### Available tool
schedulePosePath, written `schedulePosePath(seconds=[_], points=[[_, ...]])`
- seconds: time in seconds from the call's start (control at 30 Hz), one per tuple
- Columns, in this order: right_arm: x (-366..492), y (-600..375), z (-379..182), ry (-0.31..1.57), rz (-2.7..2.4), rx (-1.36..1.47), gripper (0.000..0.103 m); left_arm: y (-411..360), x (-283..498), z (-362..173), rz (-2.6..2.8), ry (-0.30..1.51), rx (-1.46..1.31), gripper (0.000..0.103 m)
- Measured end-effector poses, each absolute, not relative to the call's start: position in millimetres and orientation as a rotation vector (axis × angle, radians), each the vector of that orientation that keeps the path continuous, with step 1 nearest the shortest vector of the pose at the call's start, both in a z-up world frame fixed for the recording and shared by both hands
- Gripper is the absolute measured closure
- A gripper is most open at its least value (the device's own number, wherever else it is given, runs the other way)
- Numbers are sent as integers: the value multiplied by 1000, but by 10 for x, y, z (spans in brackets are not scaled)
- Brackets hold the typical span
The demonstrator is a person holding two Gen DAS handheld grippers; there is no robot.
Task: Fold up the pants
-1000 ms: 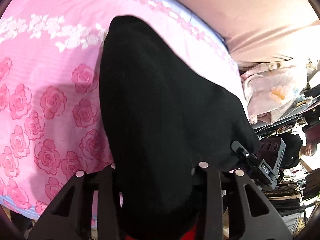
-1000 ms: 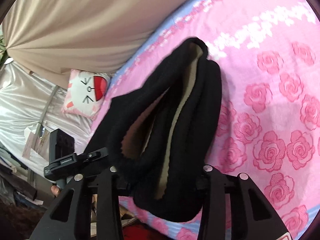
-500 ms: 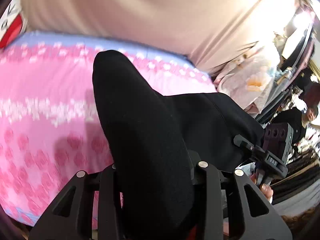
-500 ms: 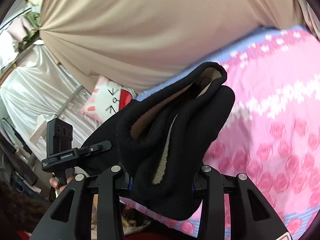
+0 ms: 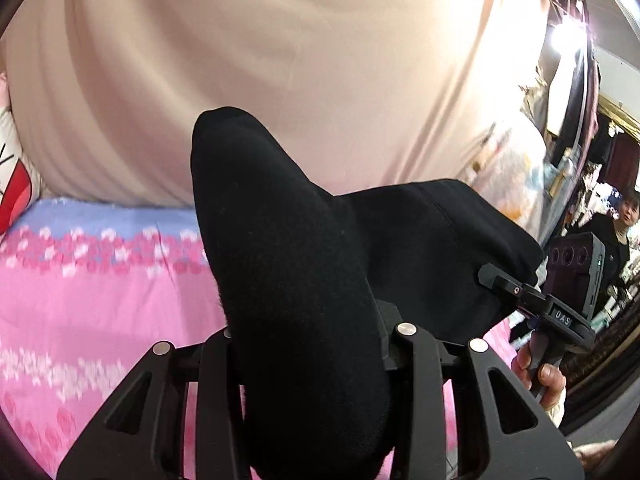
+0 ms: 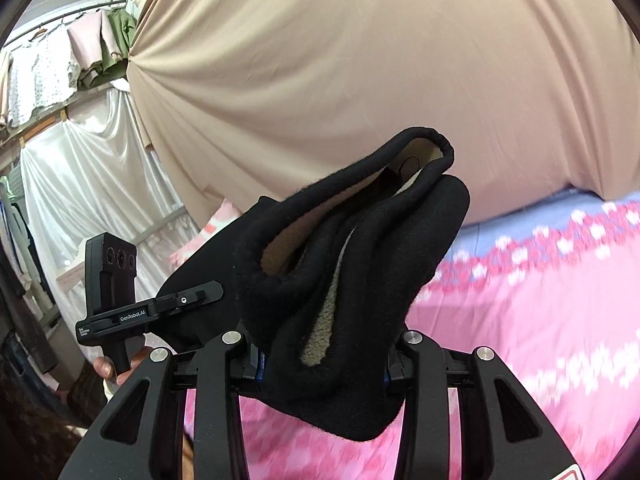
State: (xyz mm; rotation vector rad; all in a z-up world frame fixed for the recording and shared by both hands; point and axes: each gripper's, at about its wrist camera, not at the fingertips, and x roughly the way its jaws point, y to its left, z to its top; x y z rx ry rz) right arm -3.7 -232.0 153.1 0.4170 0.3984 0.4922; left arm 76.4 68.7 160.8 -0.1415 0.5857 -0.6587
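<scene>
Black fleece-lined pants (image 5: 304, 280) are bunched between the fingers of my left gripper (image 5: 312, 344), which is shut on them and holds them above the pink rose bedsheet (image 5: 100, 300). The cloth stretches right to my right gripper (image 5: 560, 312), seen at the right of the left wrist view. In the right wrist view my right gripper (image 6: 320, 356) is shut on a thick fold of the pants (image 6: 360, 264) with tan lining showing. My left gripper (image 6: 132, 312) shows at the left there, held by a hand. The fingertips are hidden by cloth.
A beige curtain (image 6: 360, 60) hangs behind the bed. A cat-face pillow (image 5: 16, 192) lies at the bed's far left. A white drape (image 6: 88, 168) and hanging clothes are at the left. A person (image 5: 624, 216) stands among clutter at the right.
Both grippers have lifted and tilted upward with the pants still held. The views now show the curtain more than the bedsheet.
</scene>
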Motion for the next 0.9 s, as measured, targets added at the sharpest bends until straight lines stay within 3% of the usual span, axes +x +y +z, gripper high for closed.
schedulePosePath(seconds=[0.23,0.47,0.8,0.9], points=[[817,-2520,1377,360,490,451,66,442,1497,1505,-574,519,-97,68],[1680,-2687,857,416,464,504,66,156,2321,952,-468,540,-37,68],[2467,-2798,-268,667,361,572,65,-8,3099,-205,-393,785,-17,68],[2504,-2850,-451,732,338,591,55,104,3119,-392,-395,804,-40,60]])
